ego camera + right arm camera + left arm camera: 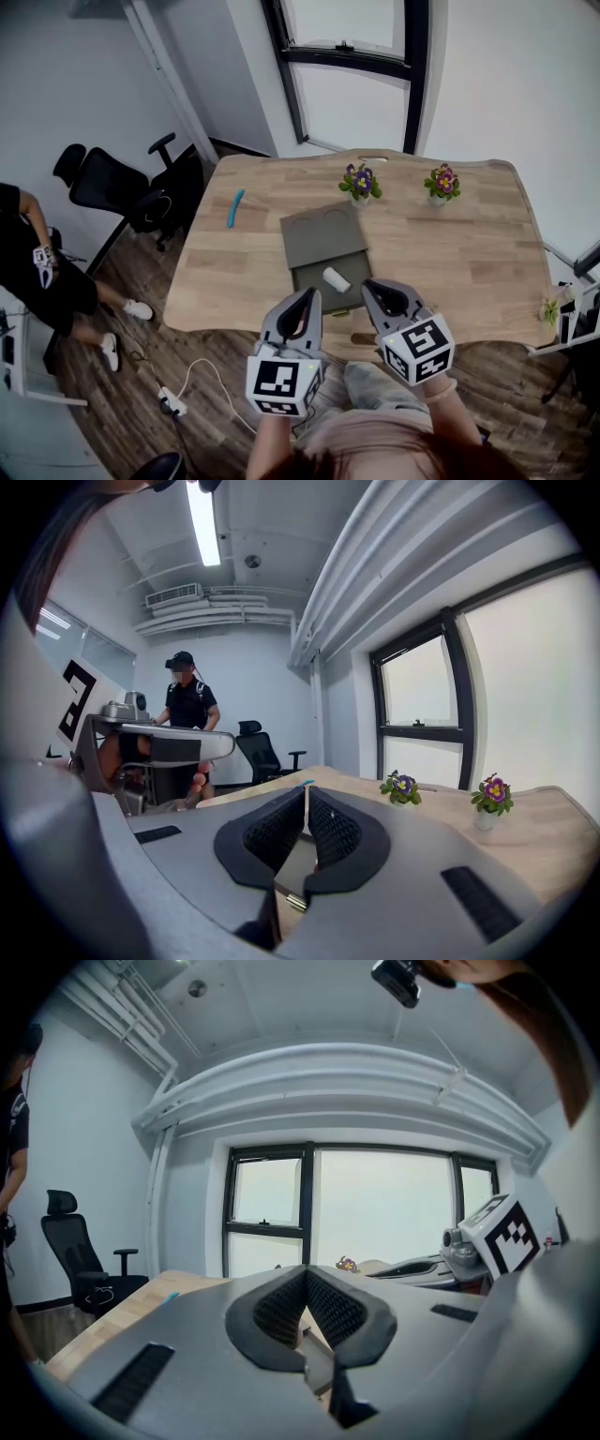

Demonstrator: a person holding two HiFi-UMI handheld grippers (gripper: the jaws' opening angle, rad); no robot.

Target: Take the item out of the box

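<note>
- Item (336,278): a short white roll lying on its side in the open lower half of the box, near its right wall.
- Bench (450,244): pale wood, with a wavy edge, and the box near the middle of it.
- Chair (112,192): black, on the floor off the bench's left end, with a person (37,272) in black standing farther left.
- Box (305,281): grey, with its lid laid back flat towards the window.
- My left gripper (306,1269): jaws closed tip to tip and empty, over the bench's near edge, just beside the box.
- My right gripper (307,789): jaws closed and empty, tips near the item, not touching it.
- Two potted plants (360,181): beyond the box.
- Blue stick (233,208): left of the lid, well apart.
</note>
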